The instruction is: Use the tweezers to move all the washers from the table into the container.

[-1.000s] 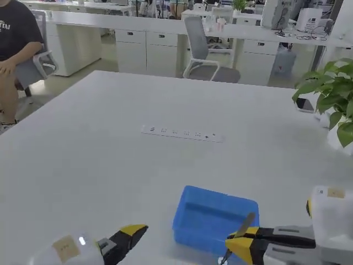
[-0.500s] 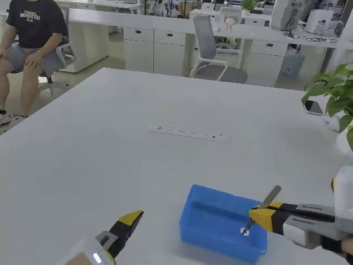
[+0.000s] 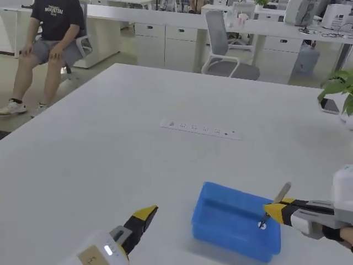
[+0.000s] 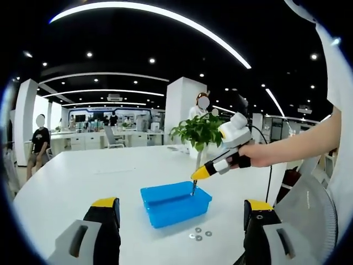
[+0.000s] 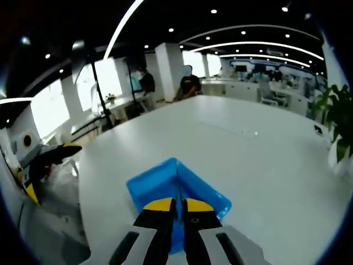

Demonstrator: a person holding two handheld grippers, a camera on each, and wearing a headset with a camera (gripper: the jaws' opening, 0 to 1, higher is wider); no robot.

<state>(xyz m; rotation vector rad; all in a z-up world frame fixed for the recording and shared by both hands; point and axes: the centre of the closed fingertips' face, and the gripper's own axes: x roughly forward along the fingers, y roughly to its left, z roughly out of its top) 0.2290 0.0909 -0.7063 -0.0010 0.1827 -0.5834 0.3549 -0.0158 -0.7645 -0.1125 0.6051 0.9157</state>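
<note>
Right gripper: jaws clamped on the tweezers — tips dipped into the blue container.
Left gripper: jaws wide apart, holding nothing.
Washers: on the worktop just beside the container — likely thin, light, slippery; pinch one across its rim.

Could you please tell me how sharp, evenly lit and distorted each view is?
Head view: even light, slightly soft; the thin metal tweezers over the blue plastic container look smeared. Left gripper view: fisheye bends the ceiling light strips; the small metal washers are discernible. Right gripper view: strong curving, glare from windows.
</note>
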